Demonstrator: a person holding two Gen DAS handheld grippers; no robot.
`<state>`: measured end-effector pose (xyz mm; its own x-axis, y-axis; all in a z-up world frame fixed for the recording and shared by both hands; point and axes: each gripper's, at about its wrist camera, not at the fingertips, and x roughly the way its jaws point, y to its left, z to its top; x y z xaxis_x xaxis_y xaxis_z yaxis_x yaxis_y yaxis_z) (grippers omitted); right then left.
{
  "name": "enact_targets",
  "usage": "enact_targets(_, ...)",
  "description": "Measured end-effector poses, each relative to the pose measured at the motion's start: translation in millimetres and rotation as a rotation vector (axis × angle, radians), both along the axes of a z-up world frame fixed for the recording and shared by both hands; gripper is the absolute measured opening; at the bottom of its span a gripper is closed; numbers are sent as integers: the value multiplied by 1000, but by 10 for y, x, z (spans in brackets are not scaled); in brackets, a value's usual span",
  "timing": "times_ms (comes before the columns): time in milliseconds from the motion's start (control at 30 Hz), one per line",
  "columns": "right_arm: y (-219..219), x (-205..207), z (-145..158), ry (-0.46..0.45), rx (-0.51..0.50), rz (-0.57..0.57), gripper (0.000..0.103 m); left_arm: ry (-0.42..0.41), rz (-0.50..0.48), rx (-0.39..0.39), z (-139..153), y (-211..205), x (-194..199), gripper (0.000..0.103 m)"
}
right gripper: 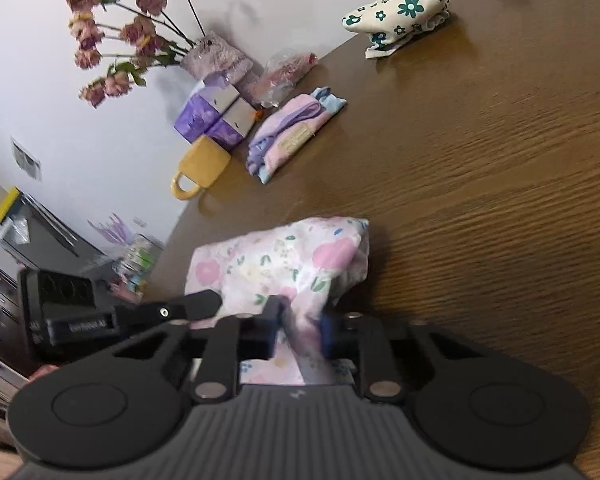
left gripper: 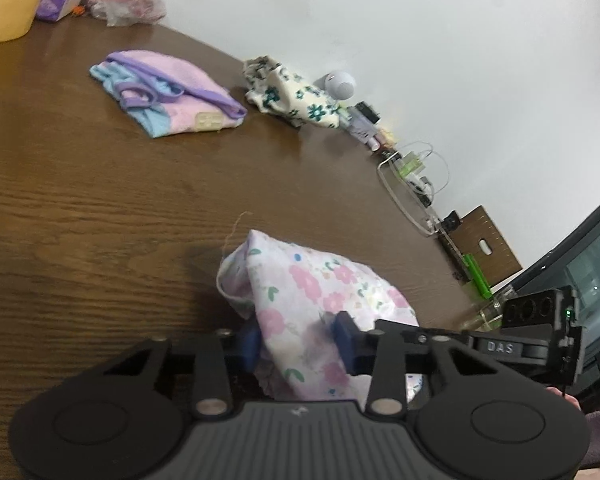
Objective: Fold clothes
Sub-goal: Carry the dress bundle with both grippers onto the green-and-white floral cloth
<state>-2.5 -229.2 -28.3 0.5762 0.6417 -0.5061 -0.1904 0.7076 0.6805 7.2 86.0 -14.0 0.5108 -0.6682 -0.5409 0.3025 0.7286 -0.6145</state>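
A white garment with pink flowers (left gripper: pixel 320 292) lies bunched near the front of the brown wooden table (left gripper: pixel 100 208). My left gripper (left gripper: pixel 300 340) is shut on its near edge, the cloth pinched between the blue pads. In the right wrist view the same floral garment (right gripper: pixel 284 260) is bunched between the fingers of my right gripper (right gripper: pixel 300 328), which is shut on a fold of it. Each gripper shows in the other's view: the right gripper's body (left gripper: pixel 540 332) at the right, the left gripper's body (right gripper: pixel 76 312) at the left.
A folded pink, blue and purple garment (left gripper: pixel 164 92) and a folded cream garment with teal flowers (left gripper: pixel 292 96) lie farther back. A yellow mug (right gripper: pixel 200 168), purple boxes (right gripper: pixel 212 116), a plastic bag (right gripper: pixel 284 76) and a vase of dried flowers (right gripper: pixel 216 56) stand by the wall. Cables and small items (left gripper: pixel 412 168) line the far edge.
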Motion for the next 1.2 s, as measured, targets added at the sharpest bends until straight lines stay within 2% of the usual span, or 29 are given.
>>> enact_targets(367, -21, 44, 204, -70, -44, 0, 14, -51, -3, -22, 96, -37, 72, 28)
enact_targets(533, -51, 161, 504, -148, -106, -9, 14, -128, 5, 1, 375, -168, 253, 28)
enact_targets(667, -98, 337, 886, -225, -167, -19, 14, -209, 4, 23, 712, -283, 480, 28)
enact_targets(733, -140, 490, 1106, -268, -186, -24, 14, -269, 12, 32, 943, -343, 667, 28)
enact_targets(833, -219, 847, 1398, -320, -215, -63, 14, -310, 25, 28, 1202, -446, 1007, 28)
enact_targets(900, -264, 1088, 1539, -341, -240, -92, 14, -301, 42, 41, 1307, -543, 1258, 27)
enact_targets(1000, -343, 1521, 1631, -331, -261, -126, 14, -315, 65, 72, 1406, -709, 1697, 27)
enact_targets(1200, -638, 2436, 1577, -289, -241, -192, 14, -261, 100, 44, 1360, -929, 2681, 27)
